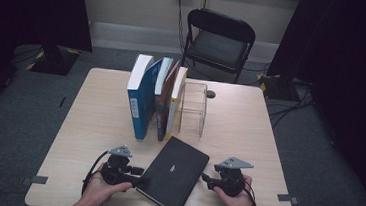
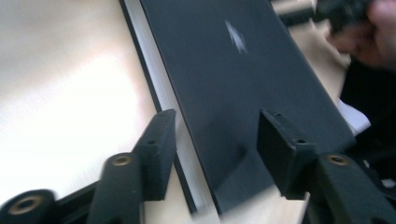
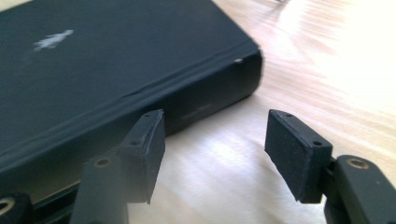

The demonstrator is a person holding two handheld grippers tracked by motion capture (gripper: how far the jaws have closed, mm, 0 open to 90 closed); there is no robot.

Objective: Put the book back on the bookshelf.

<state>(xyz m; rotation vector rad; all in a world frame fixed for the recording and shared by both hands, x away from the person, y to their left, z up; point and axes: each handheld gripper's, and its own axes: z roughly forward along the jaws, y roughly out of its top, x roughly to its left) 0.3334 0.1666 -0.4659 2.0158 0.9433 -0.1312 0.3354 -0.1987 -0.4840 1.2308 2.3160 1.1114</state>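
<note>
Flat black hardcover book (image 1: 173,175) lies near-centre on surface (image 1: 94,115). L tongs (image 1: 140,181) straddle its left edge, apart, unclamped; R tongs (image 1: 205,177) apart beside spine, positioned for two-sided lift.

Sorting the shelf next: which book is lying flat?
The black book, flat on the table between both claws; the others stand upright beside the clear holder.

A curtained recording lab: black drapes (image 1: 34,4), floor cables (image 1: 291,105), lone table (image 1: 100,106), folding chair (image 1: 219,41).
</note>
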